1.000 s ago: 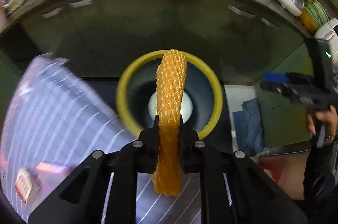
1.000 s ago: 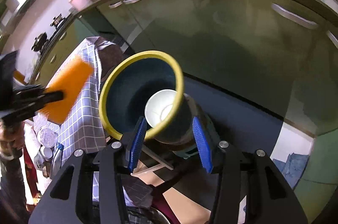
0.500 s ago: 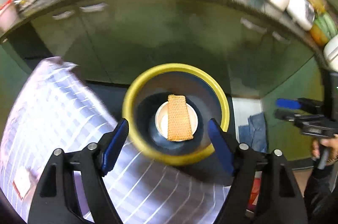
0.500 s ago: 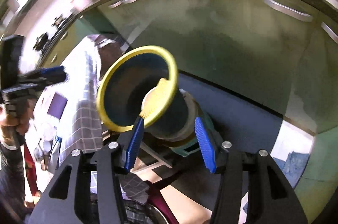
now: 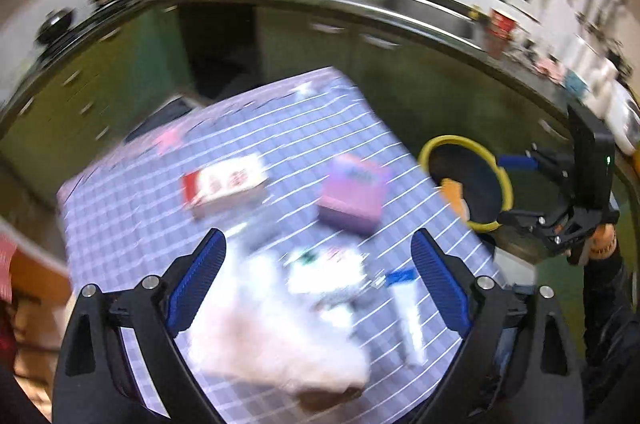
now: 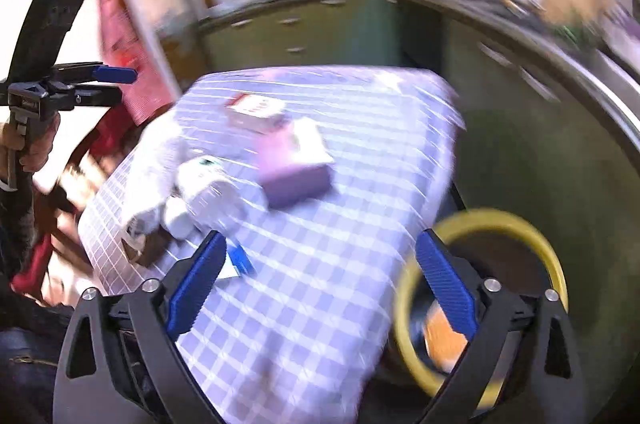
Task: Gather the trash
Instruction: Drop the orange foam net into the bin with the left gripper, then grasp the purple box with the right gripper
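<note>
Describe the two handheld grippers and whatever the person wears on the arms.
Both are alike: the left gripper and the right gripper have black angular frames with silver screw heads, and long ribbed blue pads line the jaws. Seen from the left wrist camera, the right gripper has a black upright body with a small green light. The right arm wears a dark sleeve and a wrist bracelet.

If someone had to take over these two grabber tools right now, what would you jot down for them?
Left hand-held gripper: jaws opening, nothing between them.
Right hand-held gripper: jaws opening, nothing held.
Yellow-rimmed bin stands beside the table; orange foam net is already in it.
Left on the checked tablecloth: red-and-white box, pink box, white crumpled stuff, a tube.
</note>
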